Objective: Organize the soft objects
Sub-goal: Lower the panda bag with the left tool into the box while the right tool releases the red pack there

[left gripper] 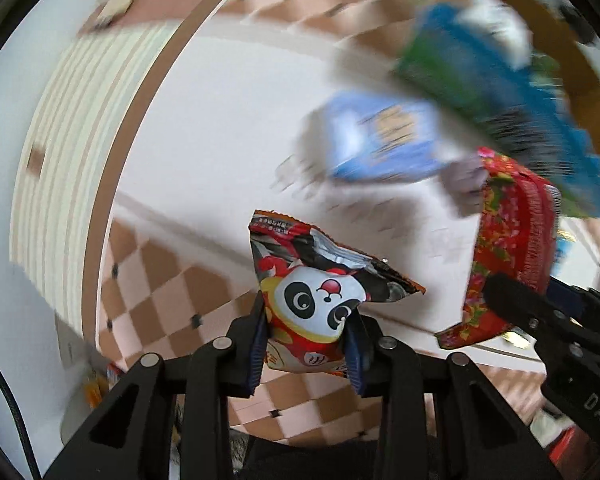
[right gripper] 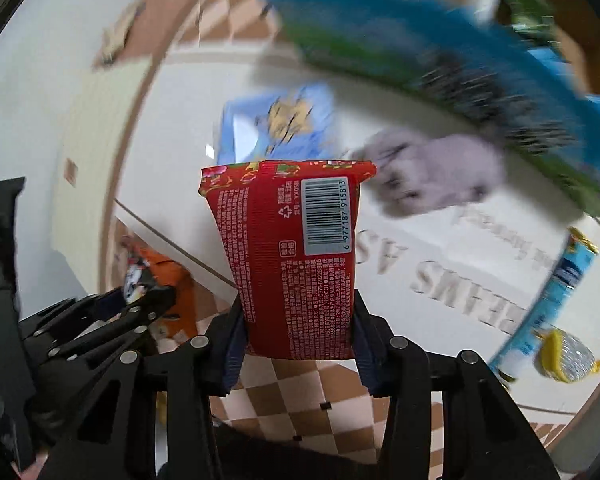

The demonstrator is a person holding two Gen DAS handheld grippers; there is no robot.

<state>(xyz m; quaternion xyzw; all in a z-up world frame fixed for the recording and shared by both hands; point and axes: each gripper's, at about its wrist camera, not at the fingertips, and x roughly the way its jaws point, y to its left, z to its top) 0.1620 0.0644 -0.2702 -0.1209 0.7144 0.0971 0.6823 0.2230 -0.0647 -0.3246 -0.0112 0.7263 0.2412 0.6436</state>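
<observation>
My left gripper (left gripper: 306, 340) is shut on a panda-print snack pouch (left gripper: 320, 284), held up above a round white table (left gripper: 228, 128). My right gripper (right gripper: 298, 340) is shut on a red floral packet (right gripper: 296, 256) with a barcode facing the camera. In the left wrist view the red packet (left gripper: 504, 248) and the right gripper (left gripper: 512, 300) show at the right. In the right wrist view the left gripper (right gripper: 140, 300) with the panda pouch (right gripper: 136, 276) shows at the left. The background is motion-blurred.
On the table lie a light blue packet (right gripper: 276, 124), a grey plush toy (right gripper: 432, 172), a large blue-green bag (right gripper: 460, 64), a blue-white tube pack (right gripper: 556, 288) and a yellow foil sweet (right gripper: 568, 356). Checkered floor (left gripper: 156, 272) lies below the table edge.
</observation>
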